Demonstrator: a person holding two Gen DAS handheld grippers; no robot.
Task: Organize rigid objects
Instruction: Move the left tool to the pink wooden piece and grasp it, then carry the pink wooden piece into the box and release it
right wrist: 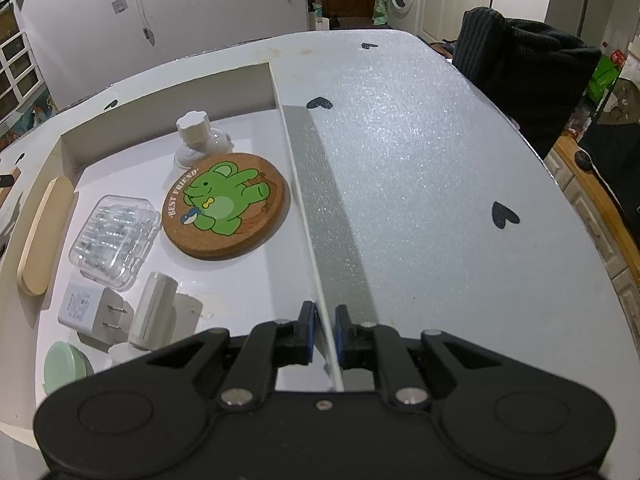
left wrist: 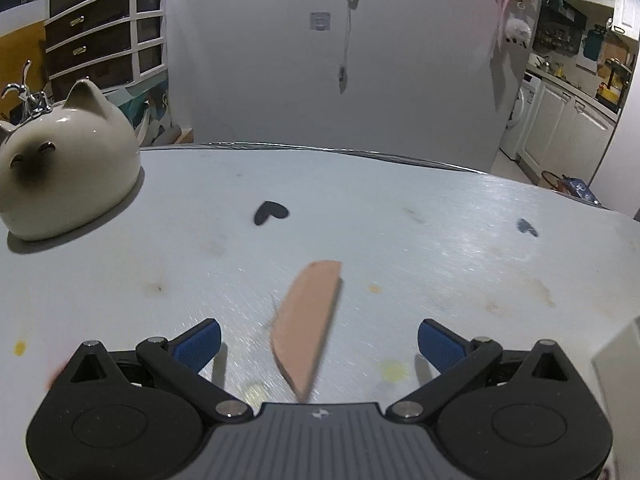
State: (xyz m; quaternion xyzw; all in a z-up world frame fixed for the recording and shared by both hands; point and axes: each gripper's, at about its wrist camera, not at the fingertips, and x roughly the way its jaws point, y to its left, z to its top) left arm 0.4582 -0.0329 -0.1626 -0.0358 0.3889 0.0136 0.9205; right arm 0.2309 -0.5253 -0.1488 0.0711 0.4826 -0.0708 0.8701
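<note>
In the left wrist view a flat, pinkish-tan oblong piece [left wrist: 308, 320] lies on the white table [left wrist: 440, 240], motion-blurred. It sits between the wide-apart blue fingertips of my left gripper [left wrist: 320, 340], which is open and not touching it. In the right wrist view my right gripper [right wrist: 325, 316] is shut on the thin right wall [right wrist: 296, 184] of a white open box. The box holds a cork coaster with a green bear [right wrist: 226, 204], a white knob [right wrist: 196, 132], a clear plastic case [right wrist: 112, 236], a charger plug [right wrist: 92, 308], a white cylinder [right wrist: 154, 308] and a green round lid [right wrist: 64, 364].
A cat-shaped ceramic pot [left wrist: 64, 160] stands at the table's far left. A tan oblong piece [right wrist: 44, 236] lies along the box's left side. Black heart marks [left wrist: 270, 212] dot the table. A dark chair back [right wrist: 520, 80] stands past the right edge.
</note>
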